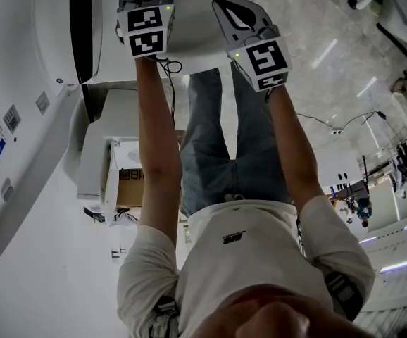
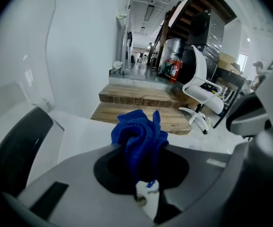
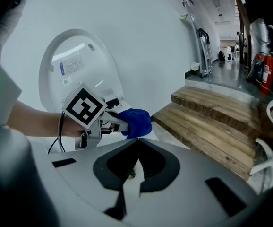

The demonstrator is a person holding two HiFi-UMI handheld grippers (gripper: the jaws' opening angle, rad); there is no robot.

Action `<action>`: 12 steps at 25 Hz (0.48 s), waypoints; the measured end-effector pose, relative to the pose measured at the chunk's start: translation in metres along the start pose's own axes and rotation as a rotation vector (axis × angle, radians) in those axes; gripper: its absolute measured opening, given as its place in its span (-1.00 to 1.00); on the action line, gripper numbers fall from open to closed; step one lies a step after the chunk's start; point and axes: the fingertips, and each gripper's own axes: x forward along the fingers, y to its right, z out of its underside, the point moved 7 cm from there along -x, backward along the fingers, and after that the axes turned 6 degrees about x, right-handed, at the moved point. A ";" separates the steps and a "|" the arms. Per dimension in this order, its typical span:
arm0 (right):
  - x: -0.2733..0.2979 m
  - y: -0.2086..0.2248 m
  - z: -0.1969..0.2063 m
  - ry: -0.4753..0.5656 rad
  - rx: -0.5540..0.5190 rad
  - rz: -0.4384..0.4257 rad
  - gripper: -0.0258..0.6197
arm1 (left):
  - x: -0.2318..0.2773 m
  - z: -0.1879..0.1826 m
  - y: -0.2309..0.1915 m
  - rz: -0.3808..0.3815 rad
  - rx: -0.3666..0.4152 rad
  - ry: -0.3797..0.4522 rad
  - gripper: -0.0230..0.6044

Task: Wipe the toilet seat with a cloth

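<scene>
The left gripper point(image 2: 144, 193) is closed on the bunched end of the blue cloth point(image 2: 140, 138), which is held up just in front of the raised toilet lid point(image 3: 75, 70). Whether the toilet point(image 1: 193, 44) below is touched by it cannot be told. The right gripper point(image 3: 137, 143) is held just beside, its jaws pressed together on nothing. Wooden steps point(image 3: 212, 122) are seen beyond the lid, with a white chair point(image 2: 200, 86) and a red fire extinguisher point(image 2: 175, 70) further off.
</scene>
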 end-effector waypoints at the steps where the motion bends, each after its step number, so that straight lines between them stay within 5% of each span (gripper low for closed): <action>1: 0.002 -0.003 -0.002 0.001 -0.006 -0.004 -0.93 | -0.002 0.001 -0.004 -0.003 0.001 -0.002 -0.69; 12: 0.016 -0.030 0.000 -0.027 -0.039 -0.048 -0.93 | -0.021 0.016 -0.038 -0.069 -0.032 -0.016 -0.69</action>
